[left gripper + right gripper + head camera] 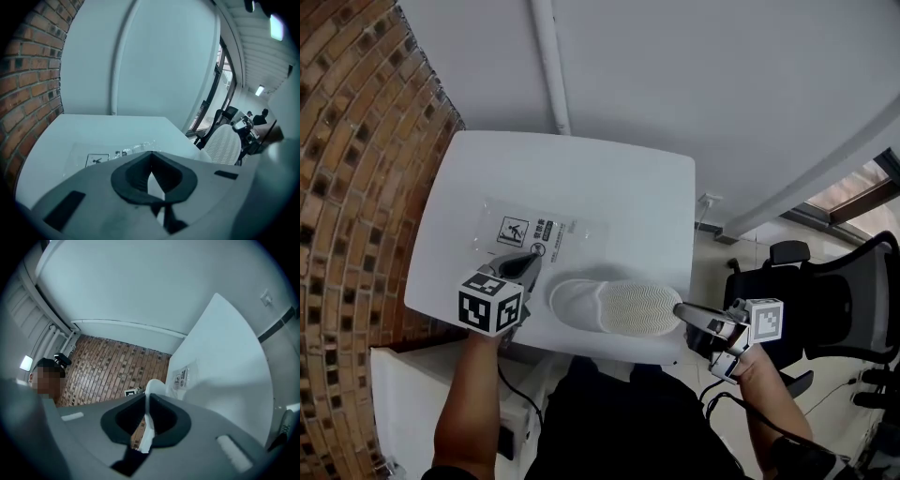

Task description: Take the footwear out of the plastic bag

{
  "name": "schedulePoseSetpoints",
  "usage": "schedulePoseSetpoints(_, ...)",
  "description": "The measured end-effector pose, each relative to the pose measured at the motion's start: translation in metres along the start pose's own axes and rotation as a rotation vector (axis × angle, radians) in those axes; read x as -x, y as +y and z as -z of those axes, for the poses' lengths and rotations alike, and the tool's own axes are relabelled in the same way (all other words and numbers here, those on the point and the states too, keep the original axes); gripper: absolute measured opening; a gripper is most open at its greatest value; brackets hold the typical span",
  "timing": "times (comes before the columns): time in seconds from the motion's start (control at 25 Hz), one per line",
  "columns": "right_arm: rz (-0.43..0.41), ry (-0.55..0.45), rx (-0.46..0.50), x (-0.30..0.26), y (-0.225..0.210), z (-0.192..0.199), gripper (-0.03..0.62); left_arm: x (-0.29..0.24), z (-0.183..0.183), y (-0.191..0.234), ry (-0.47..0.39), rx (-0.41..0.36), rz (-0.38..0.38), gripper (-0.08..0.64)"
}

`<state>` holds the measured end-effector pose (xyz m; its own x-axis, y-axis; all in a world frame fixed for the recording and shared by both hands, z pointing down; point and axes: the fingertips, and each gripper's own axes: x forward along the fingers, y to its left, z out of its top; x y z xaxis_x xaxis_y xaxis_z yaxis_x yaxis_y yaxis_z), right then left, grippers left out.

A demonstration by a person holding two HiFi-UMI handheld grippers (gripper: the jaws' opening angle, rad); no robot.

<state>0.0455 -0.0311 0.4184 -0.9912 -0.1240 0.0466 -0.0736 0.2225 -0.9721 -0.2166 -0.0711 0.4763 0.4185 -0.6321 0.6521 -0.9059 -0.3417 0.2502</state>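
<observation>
Brickwork (356, 187) curved along the far left, beside the white surface (581, 178). The left gripper (532, 265) hung above the surface's near left part, tilted downward, with its jaws closed together and nothing between them. Just beyond those jaws the clear plastic bag (539, 234) lay flat on the surface with its printed label facing up. It was empty, and its near edge sat close under the jaw tips; whether they touched it could not be told.

To the right of the left jaws, apart from the bag, the white slipper (614, 305) lay over the surface's near edge with its textured sole turned up. Whether it rested there or hung clear could not be told. The right gripper (682, 314) pointed roughly level from the right, its jaws pinched on the slipper's thin edge at the end nearest them. A black office chair (834, 300) stood behind that gripper on the floor.
</observation>
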Motion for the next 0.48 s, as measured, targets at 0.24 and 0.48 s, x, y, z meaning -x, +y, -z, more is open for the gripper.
schedulePoseSetpoints(0.24,0.004,0.103,-0.014,-0.027,-0.025,0.023,0.031,0.026,0.043,-0.033,0.027,0.058,0.028,0.006)
schedulePoseSetpoints(0.48,0.215,0.164,0.060,-0.040,-0.083,0.031,0.032,0.039,0.072,-0.054,0.047,0.068,0.069,0.006)
